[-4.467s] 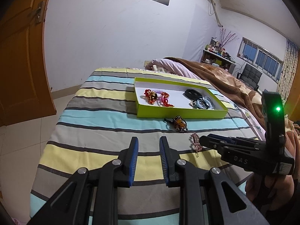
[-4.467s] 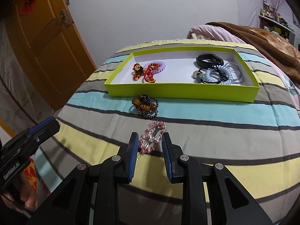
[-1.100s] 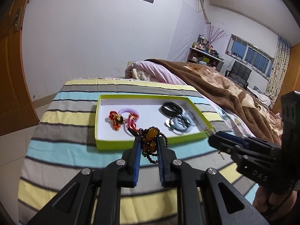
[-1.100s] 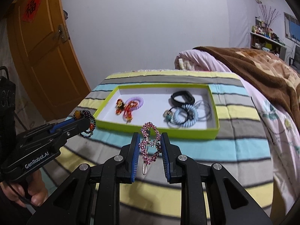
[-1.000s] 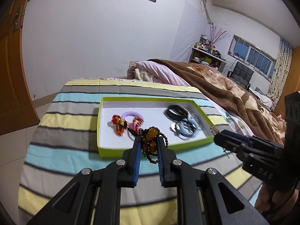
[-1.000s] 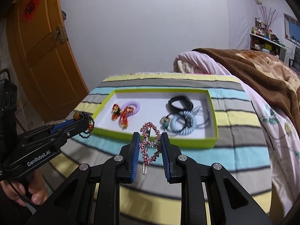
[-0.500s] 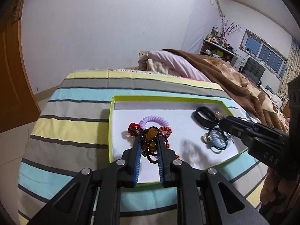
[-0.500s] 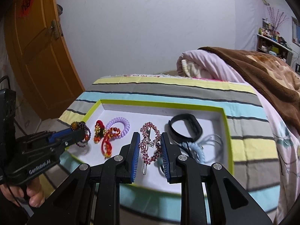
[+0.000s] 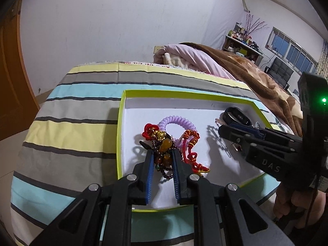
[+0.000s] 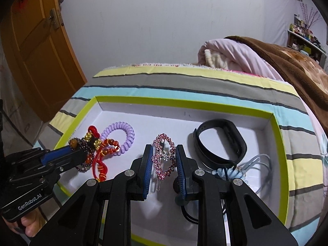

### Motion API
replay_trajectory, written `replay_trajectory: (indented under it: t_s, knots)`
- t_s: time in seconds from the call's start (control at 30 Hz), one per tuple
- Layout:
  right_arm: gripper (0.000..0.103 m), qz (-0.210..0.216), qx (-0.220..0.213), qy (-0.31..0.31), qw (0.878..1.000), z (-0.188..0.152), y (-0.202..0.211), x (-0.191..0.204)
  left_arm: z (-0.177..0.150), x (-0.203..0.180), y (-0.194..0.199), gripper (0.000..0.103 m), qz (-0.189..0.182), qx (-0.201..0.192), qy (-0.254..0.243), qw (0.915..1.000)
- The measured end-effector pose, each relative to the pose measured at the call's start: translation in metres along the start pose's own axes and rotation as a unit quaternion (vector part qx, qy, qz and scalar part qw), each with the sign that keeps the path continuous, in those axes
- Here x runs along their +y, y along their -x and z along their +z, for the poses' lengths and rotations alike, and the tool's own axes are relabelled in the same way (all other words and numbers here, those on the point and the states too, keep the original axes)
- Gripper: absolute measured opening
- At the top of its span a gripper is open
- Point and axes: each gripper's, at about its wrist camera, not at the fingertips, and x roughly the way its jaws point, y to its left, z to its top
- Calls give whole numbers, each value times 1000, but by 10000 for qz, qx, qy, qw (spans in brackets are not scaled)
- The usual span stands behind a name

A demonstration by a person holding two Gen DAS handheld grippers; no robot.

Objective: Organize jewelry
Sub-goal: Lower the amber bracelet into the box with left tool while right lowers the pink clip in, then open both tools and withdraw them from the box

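A lime-green box with a white floor lies on the striped bed. My left gripper is shut on a dark beaded bracelet with amber beads, low over the box's left part. My right gripper is shut on a pink rhinestone hair clip, low over the box's middle. Inside lie a purple coil hair tie, a red knotted cord, a black wristband and a blue coil tie.
A striped bedsheet covers the bed. A brown blanket and pink quilt lie at the far right. An orange door stands at the left. A shelf and windows are at the far right.
Both grippers moved forward and down from above the bed to low over the box, each still holding its piece. The bracelet now hangs by the red cord and purple tie.
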Motion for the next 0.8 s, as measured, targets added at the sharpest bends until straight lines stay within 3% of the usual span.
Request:
replay_trajectory:
  t_s: [0.2, 0.43, 0.8]
  knots:
    - [23, 5, 81, -31, 10000, -1, -5, -1, 0, 1, 1, 19, -37, 19, 31, 10000]
    - [29, 47, -108, -77, 9999, 0, 11, 0, -1, 2, 14, 27, 4, -154, 69, 9999]
    - [29, 80, -564, -112, 9983, -26, 81, 15, -25, -15, 69, 28, 107, -457, -135, 9988]
